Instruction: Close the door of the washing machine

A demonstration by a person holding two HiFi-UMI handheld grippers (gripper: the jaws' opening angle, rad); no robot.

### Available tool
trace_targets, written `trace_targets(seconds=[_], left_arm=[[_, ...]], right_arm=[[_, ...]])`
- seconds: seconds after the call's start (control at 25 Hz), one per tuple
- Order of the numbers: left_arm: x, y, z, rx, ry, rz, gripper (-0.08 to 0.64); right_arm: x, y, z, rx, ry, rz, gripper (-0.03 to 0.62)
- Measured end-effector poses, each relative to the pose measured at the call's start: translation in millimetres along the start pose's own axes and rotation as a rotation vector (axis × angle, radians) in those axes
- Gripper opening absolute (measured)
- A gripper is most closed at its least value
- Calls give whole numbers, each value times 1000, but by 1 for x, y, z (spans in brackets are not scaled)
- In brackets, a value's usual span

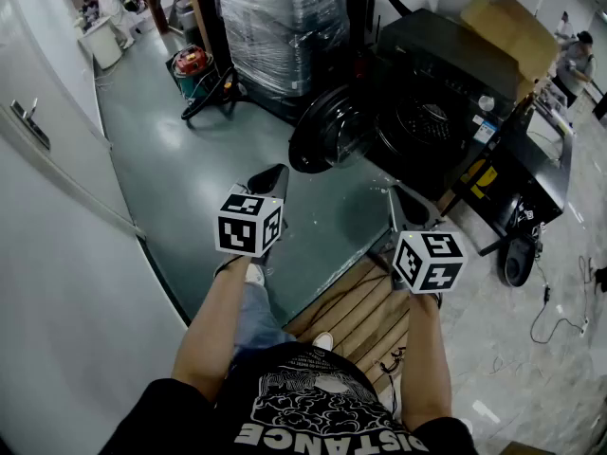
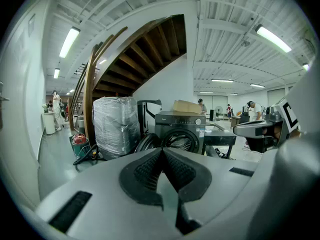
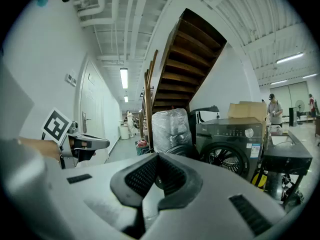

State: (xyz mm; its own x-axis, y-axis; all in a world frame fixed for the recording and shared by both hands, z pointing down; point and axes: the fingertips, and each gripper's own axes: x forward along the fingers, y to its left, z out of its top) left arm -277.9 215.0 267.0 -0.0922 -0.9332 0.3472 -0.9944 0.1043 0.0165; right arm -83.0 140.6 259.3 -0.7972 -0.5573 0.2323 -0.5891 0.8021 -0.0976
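Note:
A dark grey washing machine (image 1: 441, 98) stands some way ahead, with its round door (image 1: 327, 131) swung open to the left. Both gripper views show it too: the machine (image 2: 181, 129) with its door (image 2: 146, 143), and the machine (image 3: 231, 144) with its door (image 3: 175, 151). My left gripper (image 1: 268, 180) and right gripper (image 1: 410, 202) are held level in front of me, well short of the door. Both are shut with nothing in them: the left gripper (image 2: 163, 151) and right gripper (image 3: 156, 156) have their pads meeting at the tips.
A plastic-wrapped pallet load (image 1: 280, 22) stands left of the machine, with a red vacuum (image 1: 192, 62) and a hose on the floor beside it. A cardboard box (image 1: 512, 22) lies on the machine. A black cart (image 1: 536, 173) is at right, a white door (image 1: 38, 131) at left, and a wooden pallet (image 1: 356, 311) underfoot.

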Motion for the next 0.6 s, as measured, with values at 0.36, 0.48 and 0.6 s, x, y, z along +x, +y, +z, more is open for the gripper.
trace_targets(seconds=[0.36,0.48,0.6], left_arm=[[10,-5,-1,9,-8,-36,28],[14,-8,1,9,-11,-43,29],[21,-11,2,6,-5,-66,29]], right_arm=[[0,-3,2,21,-19,7,20],[1,-1,2,19,-19,31,21],[4,1,2,16,-17,53,21]])
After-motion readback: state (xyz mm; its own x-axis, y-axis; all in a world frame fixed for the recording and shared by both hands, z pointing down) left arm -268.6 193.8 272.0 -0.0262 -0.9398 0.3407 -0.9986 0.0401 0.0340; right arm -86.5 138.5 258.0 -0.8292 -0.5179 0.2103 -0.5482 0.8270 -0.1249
